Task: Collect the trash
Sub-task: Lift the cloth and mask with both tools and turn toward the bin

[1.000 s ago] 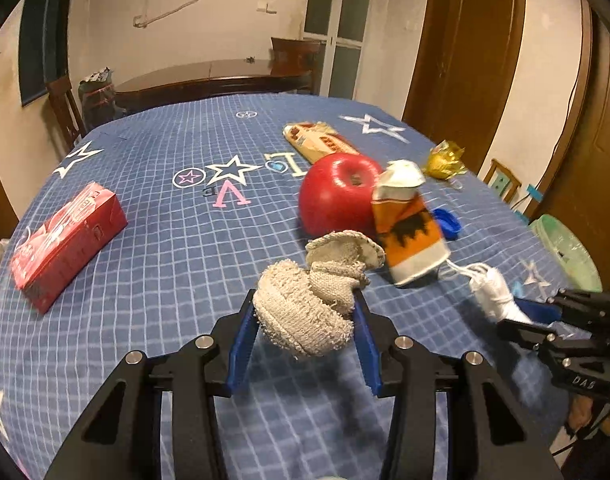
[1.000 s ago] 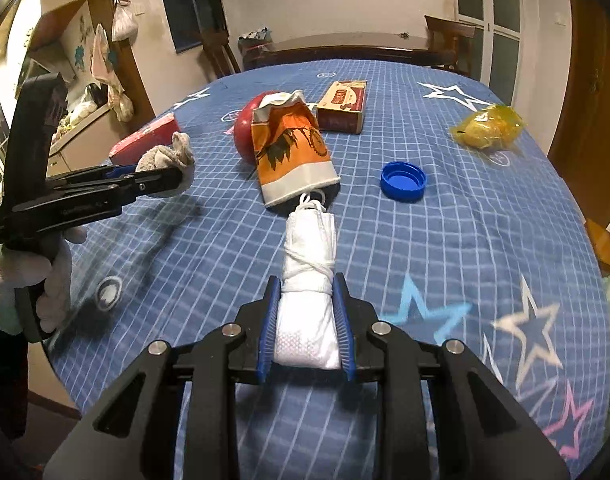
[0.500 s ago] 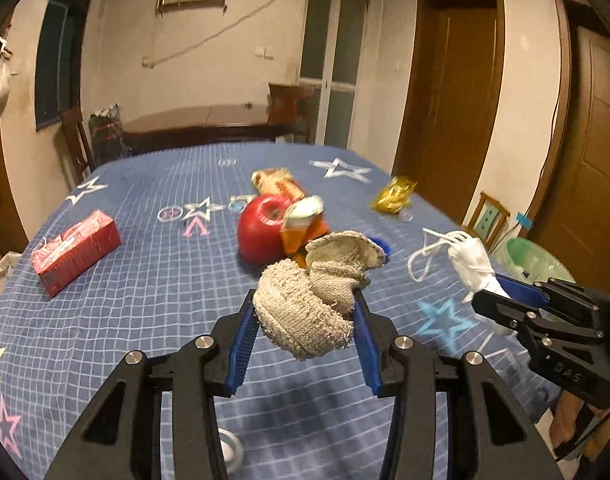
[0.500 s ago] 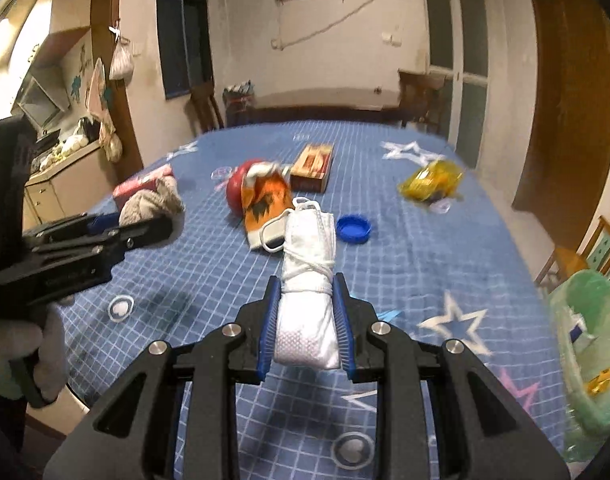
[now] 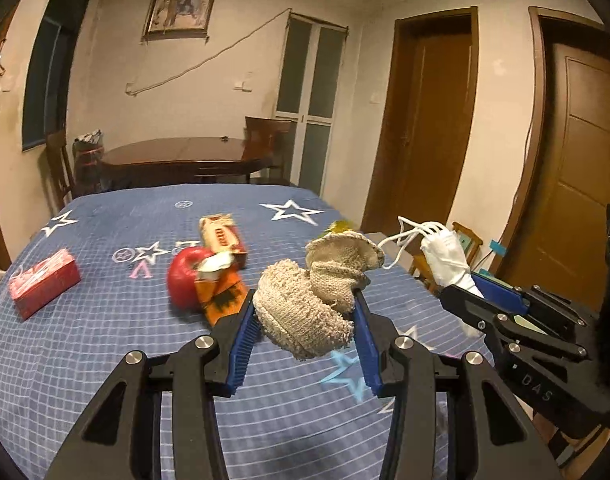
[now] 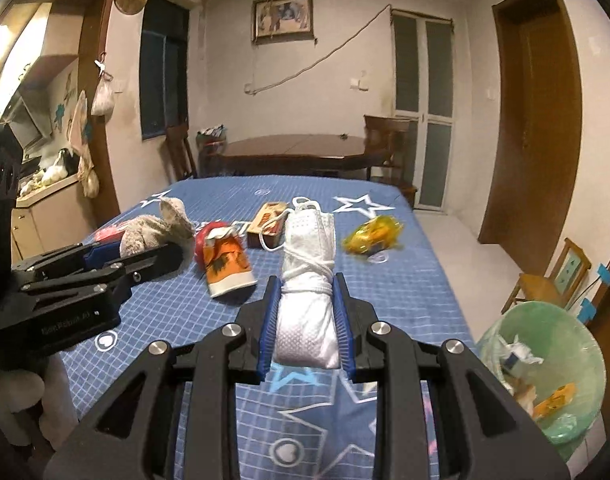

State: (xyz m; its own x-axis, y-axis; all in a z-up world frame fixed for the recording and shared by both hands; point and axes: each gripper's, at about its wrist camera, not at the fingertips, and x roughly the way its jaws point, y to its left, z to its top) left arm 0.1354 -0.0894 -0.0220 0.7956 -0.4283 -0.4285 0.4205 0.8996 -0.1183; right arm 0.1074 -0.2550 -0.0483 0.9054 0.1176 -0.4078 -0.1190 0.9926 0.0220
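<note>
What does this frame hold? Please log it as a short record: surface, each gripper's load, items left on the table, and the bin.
surface: table under a blue star-print cloth
left gripper: shut on a beige knitted rag, held above the cloth
right gripper: shut on a rolled white face mask, ear loops wound around it
left on table: red apple, orange carton, brown box, red tissue pack, yellow wrapper
bin: green-lined bin beside the table, lower right of the right wrist view, already holding scraps
</note>
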